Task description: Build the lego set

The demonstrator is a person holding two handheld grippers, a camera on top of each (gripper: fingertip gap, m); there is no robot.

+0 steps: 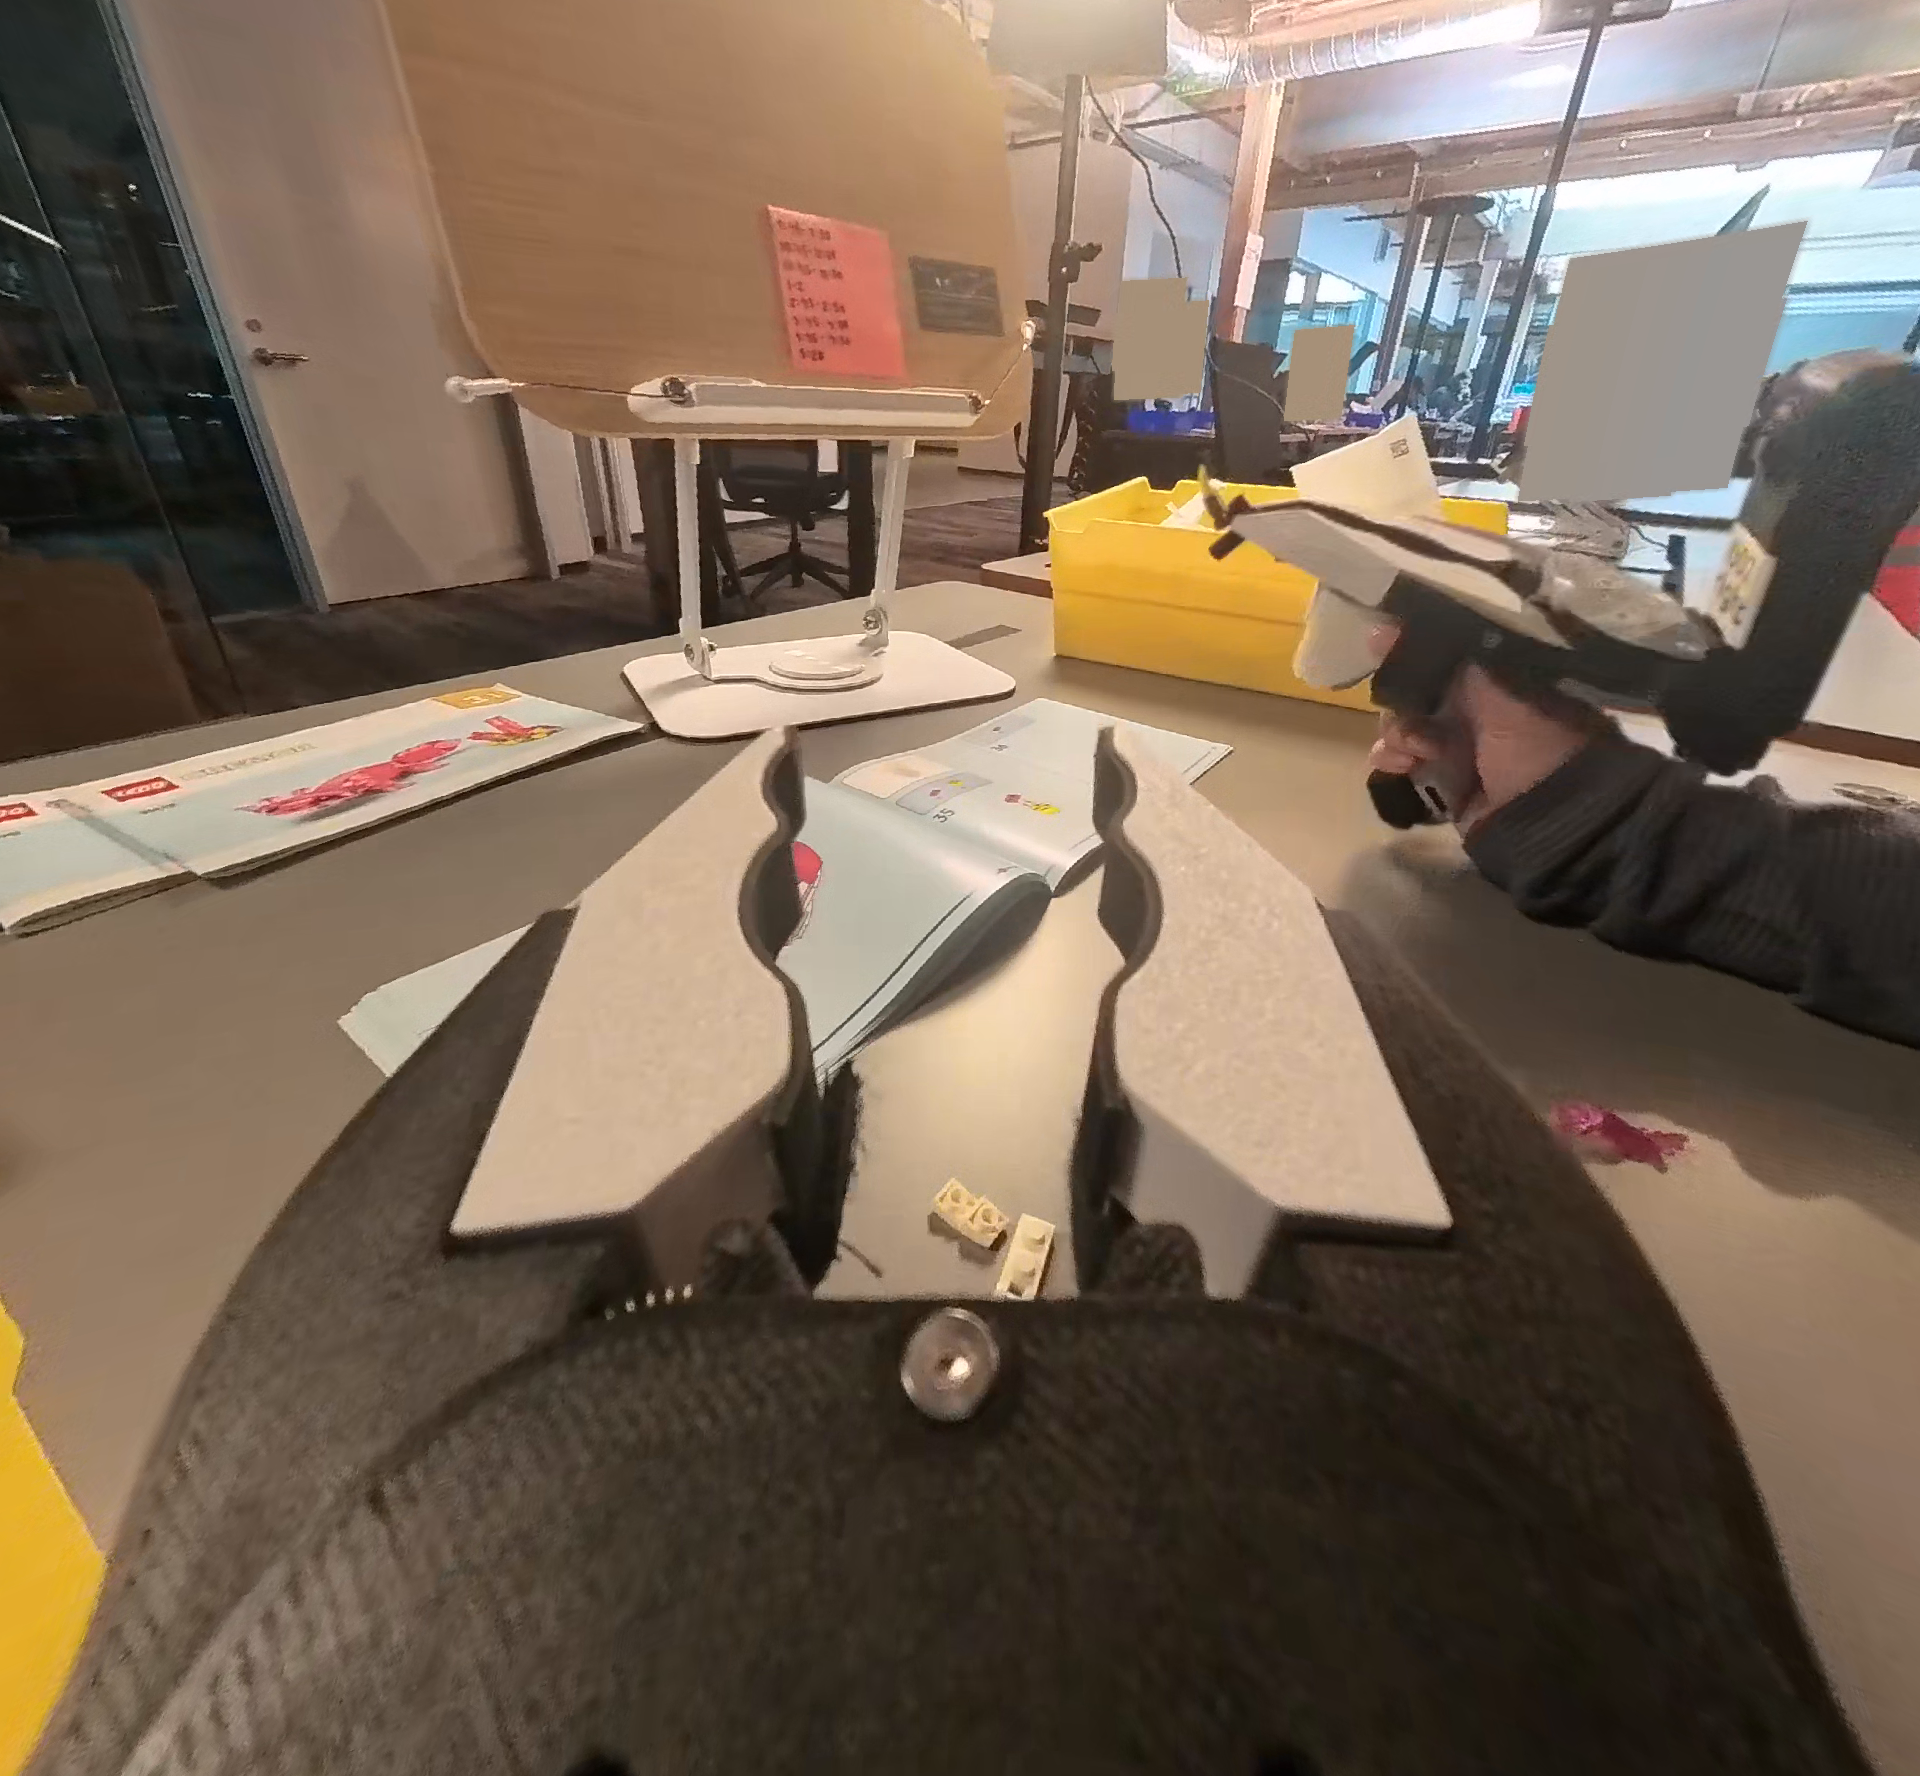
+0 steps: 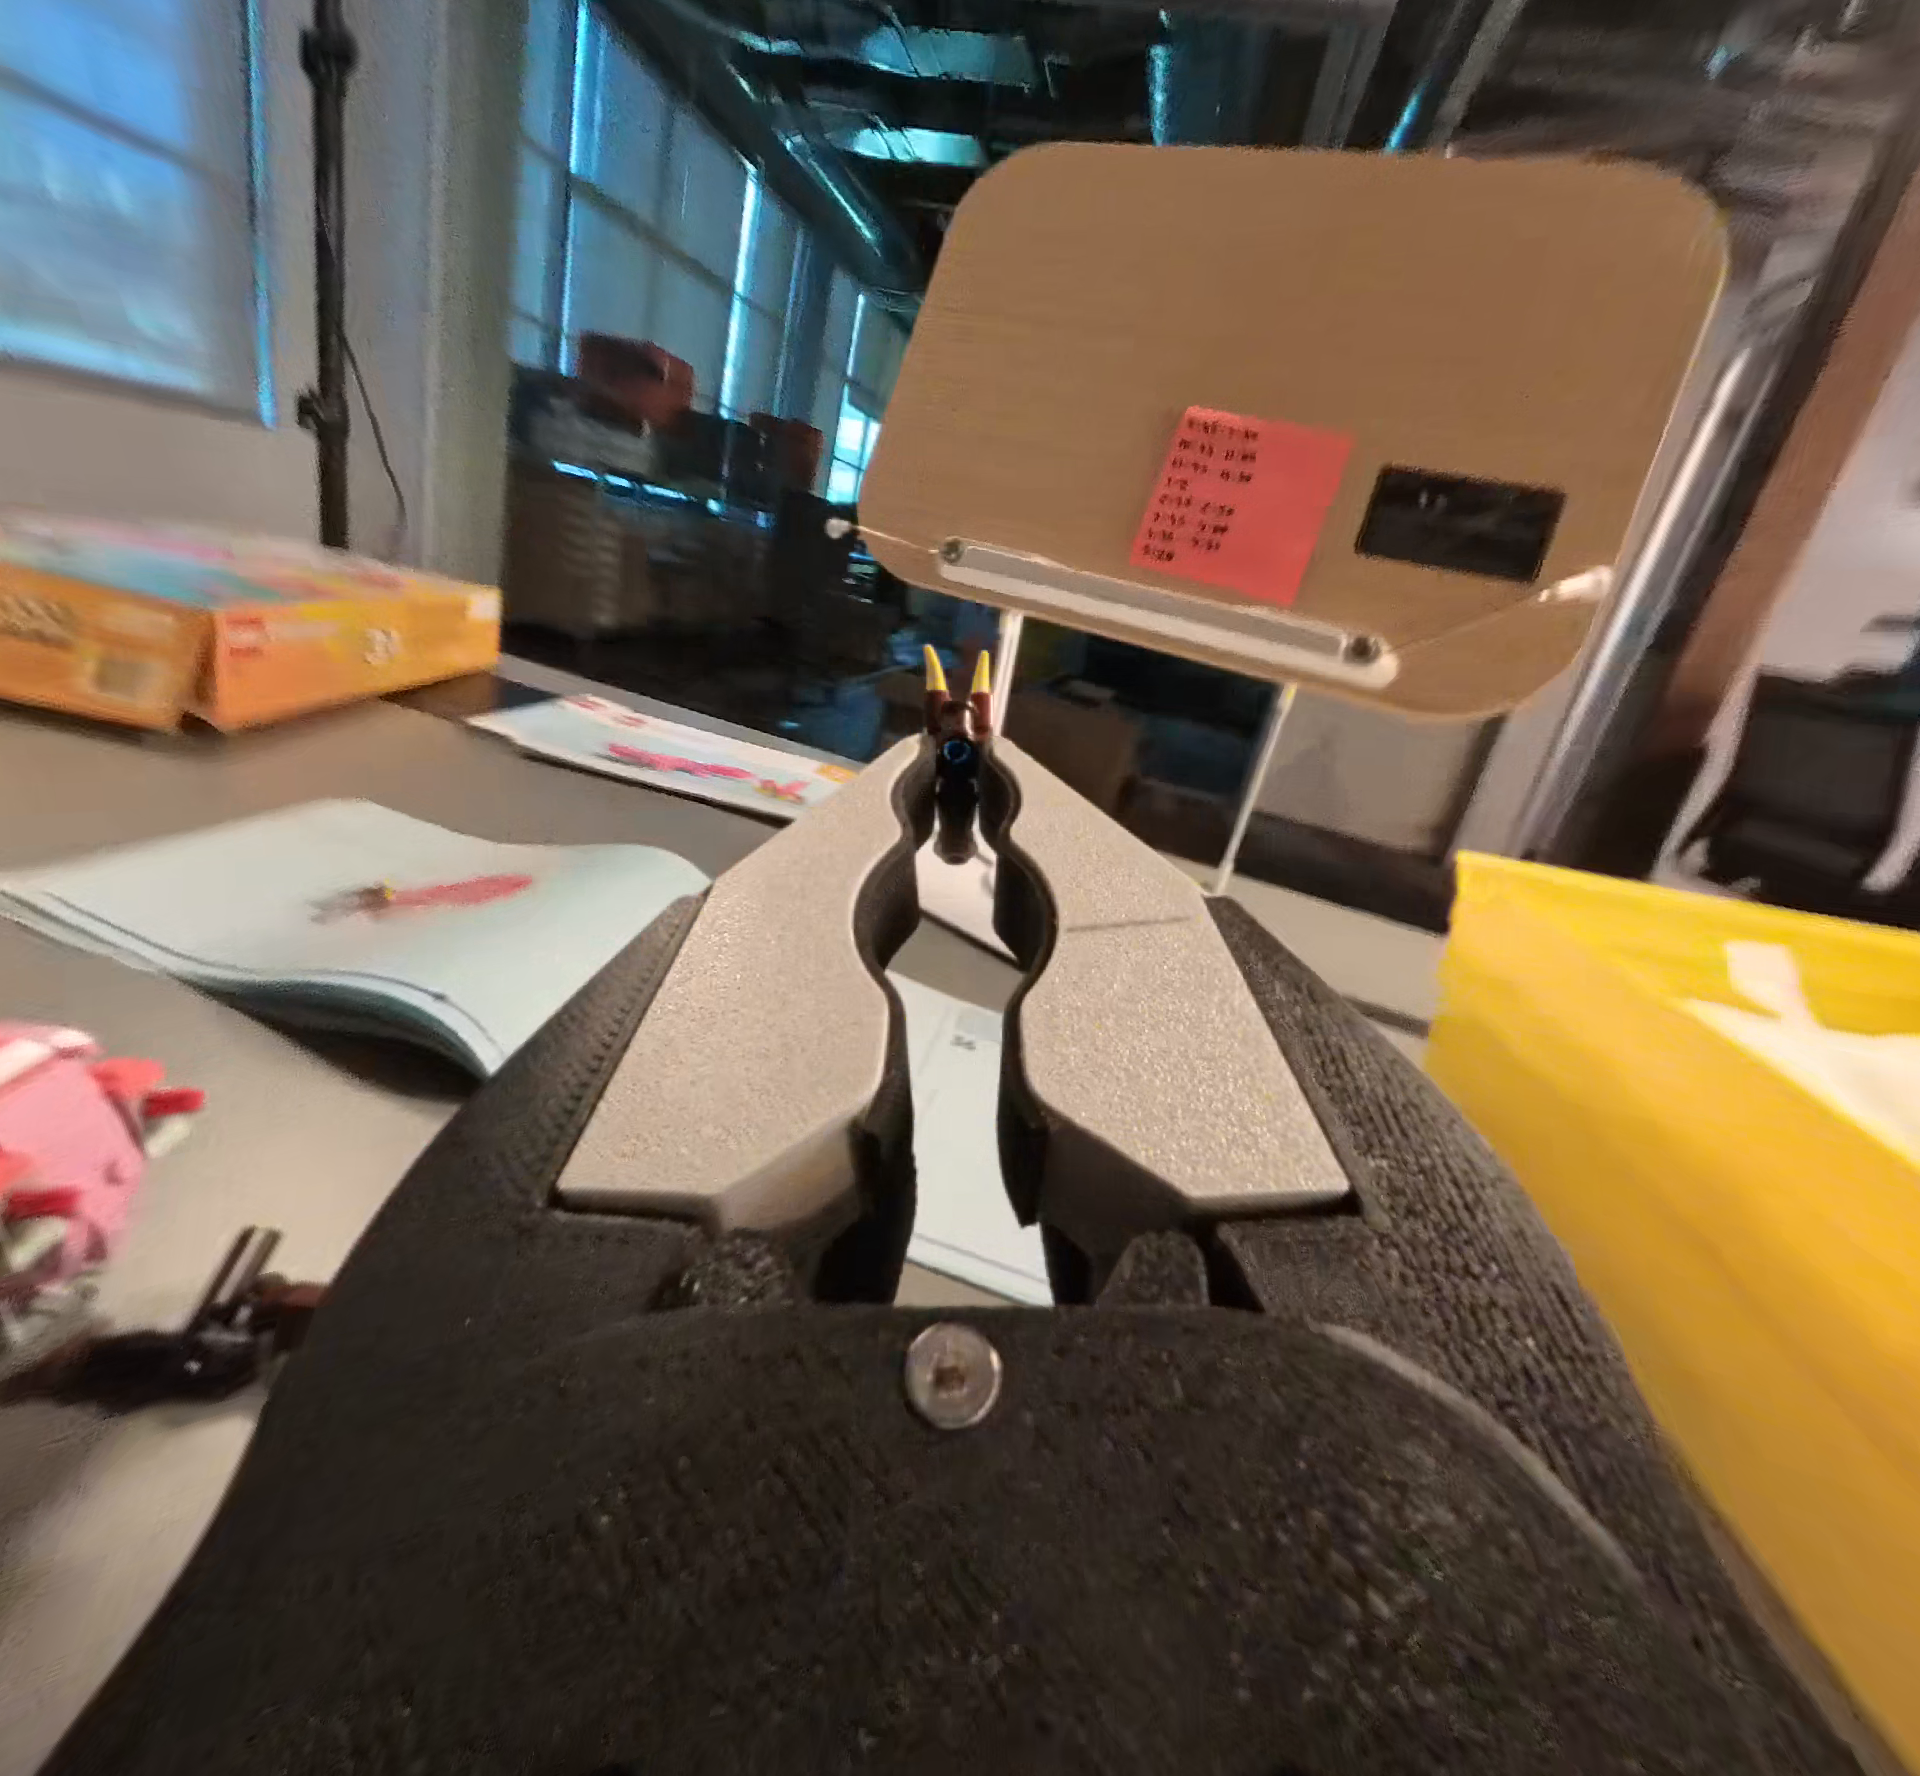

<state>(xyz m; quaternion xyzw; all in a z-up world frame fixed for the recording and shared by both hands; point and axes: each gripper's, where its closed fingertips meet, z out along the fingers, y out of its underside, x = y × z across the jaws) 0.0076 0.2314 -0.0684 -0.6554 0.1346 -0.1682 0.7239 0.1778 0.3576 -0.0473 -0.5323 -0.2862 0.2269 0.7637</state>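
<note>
The left gripper [image 1: 951,770] hangs spread wide over the grey table [image 1: 260,1020], nothing between its fingers; beneath the gap lies an open instruction booklet [image 1: 935,874], and nearer its base two small cream bricks [image 1: 992,1233] sit on the table. The right gripper [image 2: 958,770], held in a hand [image 1: 1496,750] with a dark sleeve, is pressed almost together, pinching a small dark brick piece with two yellow-tipped horns [image 2: 956,739] at its fingertips, raised above the table.

Ahead of both stands a wooden book stand [image 1: 675,168] on a white base, with a red sticky note [image 1: 834,290] and a dark plate on its board. A second, closed booklet [image 1: 312,791] lies to the left, and an orange box [image 2: 239,625] farther off. A yellow bin [image 1: 1174,583] at the right holds white bags, only partly seen. A pink and red brick model [image 2: 73,1176] is blurred and cut off at the edge, with dark small parts [image 2: 208,1331] beside it that are hard to make out.
</note>
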